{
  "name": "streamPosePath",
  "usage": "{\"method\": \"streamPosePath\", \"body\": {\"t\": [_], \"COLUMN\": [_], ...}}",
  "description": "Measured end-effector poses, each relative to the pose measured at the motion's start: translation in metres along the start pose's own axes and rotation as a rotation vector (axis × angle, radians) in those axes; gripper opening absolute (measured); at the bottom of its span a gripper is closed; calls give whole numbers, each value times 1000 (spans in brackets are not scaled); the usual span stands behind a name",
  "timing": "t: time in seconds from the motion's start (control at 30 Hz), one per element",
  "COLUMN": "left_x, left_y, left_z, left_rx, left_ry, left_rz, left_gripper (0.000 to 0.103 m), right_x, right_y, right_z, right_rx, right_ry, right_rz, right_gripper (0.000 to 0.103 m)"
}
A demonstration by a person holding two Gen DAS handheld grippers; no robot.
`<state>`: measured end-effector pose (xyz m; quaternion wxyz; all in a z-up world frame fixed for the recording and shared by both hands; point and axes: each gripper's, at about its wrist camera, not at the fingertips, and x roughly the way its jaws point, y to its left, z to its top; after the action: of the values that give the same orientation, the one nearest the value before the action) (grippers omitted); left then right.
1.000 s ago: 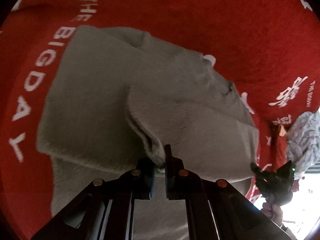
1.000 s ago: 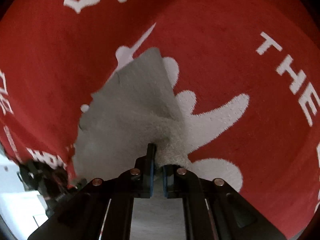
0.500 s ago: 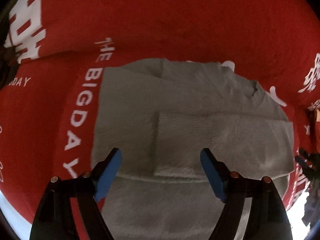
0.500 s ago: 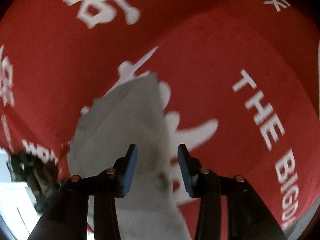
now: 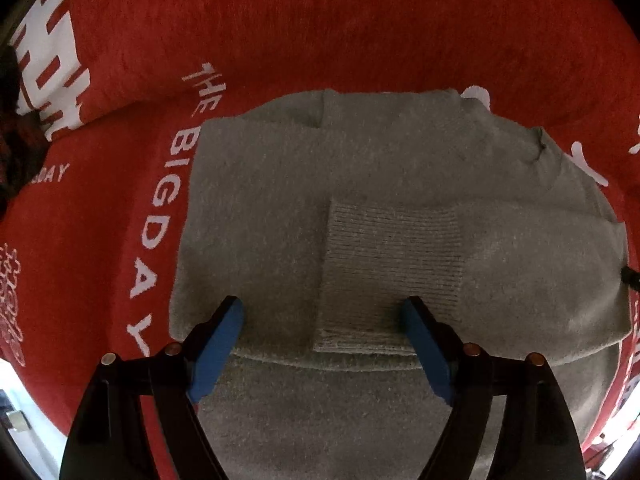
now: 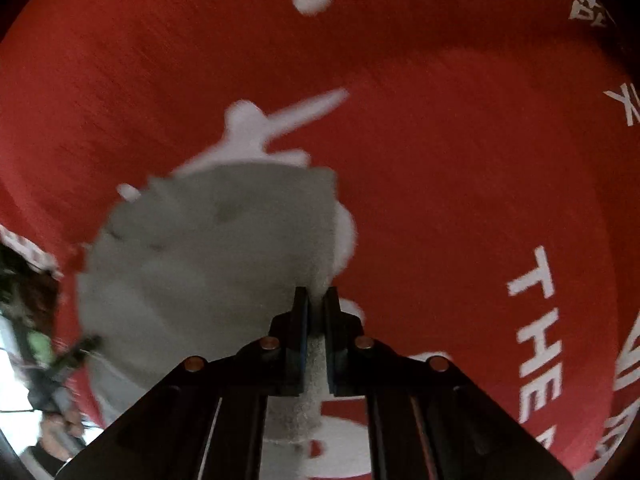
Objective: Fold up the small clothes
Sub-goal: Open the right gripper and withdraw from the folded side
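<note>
The grey knit garment (image 5: 400, 208) lay partly folded on a red cloth (image 5: 360, 20) printed with white lettering, filling the centre and lower half of the left wrist view. A sleeve with a ribbed cuff (image 5: 392, 272) was laid across its body, the cuff end near the bottom centre of that frame. By its fuzzy surface and the soft rolled edges it looked light, limp and a little grippy, likely to sag and drag its layers along when lifted. The firmer places to take hold seemed to be the ribbed cuff and the doubled folded edges, where a pinch would catch more than one layer.

In the left wrist view its long axis ran roughly left to right across the frame, with what looked like the neckline toward the upper right. Which end was the hem could not be told.

The left tongs (image 5: 324, 344) hovered above the garment with the blue pads (image 5: 216, 344) spread wide, straddling the cuff and pressing on nothing. In the blurred right wrist view the garment (image 6: 208, 264) sat at centre left, and the right tongs (image 6: 316, 304) were clenched on a fuzzy edge of it at lower centre, grey fabric showing between the closed pads.

The red cloth covered whatever lay beneath.
</note>
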<state>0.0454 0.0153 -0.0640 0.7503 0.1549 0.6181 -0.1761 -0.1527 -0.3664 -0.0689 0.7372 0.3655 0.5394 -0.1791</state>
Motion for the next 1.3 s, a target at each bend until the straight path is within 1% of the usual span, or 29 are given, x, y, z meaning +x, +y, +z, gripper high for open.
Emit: {"method": "streamPosePath", "body": {"t": [0.07, 0.17, 0.23, 0.27, 0.37, 0.43, 0.5, 0.53, 0.57, 0.67, 0.77, 0.87, 0.93, 1.0, 1.07, 1.13, 1.3], "left_x": [-6, -17, -23, -23, -14, -4, -3, -6, -7, -14, -16, -24, -28, -34, -39, -43, -43], "left_y": [1, 5, 7, 7, 8, 8, 13, 17, 18, 19, 16, 13, 10, 4, -2, -14, -19], "left_z": [0, 1, 2, 3, 1, -3, -7, -9, -10, -16, -26, -36, -40, -43, -46, -49, -50], "left_rx": [16, 18, 14, 14, 11, 15, 3, -4, -1, 30, 60, 50, 51, 58, 69, 83, 89], "left_ry": [-3, -16, -28, -29, -7, 3, -2, -2, 2, 10, 43, 59, 62, 67, 73, 75, 94], "left_rz": [18, 12, 2, 2, 27, 49, 32, 22, 22, 36, 50, 21, 6, -6, -16, -22, -38], "left_gripper": [83, 83, 83, 83, 83, 83, 83, 83, 83, 83, 83, 83, 83, 83, 83, 83, 83], "right_x": [-7, -24, -35, -41, -42, -31, -14, -8, -10, -16, -21, -30, -35, -37, -40, -41, -38], "right_y": [-1, -2, 3, 10, 32, 44, 45, 42, 39, 37, 37, 40, 43, 49, 55, 60, 70], "right_z": [-2, -10, -15, -22, -37, -47, -57, -63, -65, -67, -70, -72, -78, -84, -91, -97, -104], "right_rx": [35, 78, 63, 35, -38, -64, -72, -73, -73, -77, -68, -43, -18, -3, 0, 0, 12], "right_ry": [-18, -27, -37, -34, -11, 16, 66, 74, 47, 51, 71, 69, 68, 71, 82, 89, 113], "right_rz": [-31, -62, -31, -6, 24, 16, -20, -25, -11, -14, -21, -31, -8, 15, 25, 31, 54], "right_gripper": [8, 8, 8, 8, 8, 8, 8, 8, 7, 7, 9, 10, 10, 14, 24, 31, 32]}}
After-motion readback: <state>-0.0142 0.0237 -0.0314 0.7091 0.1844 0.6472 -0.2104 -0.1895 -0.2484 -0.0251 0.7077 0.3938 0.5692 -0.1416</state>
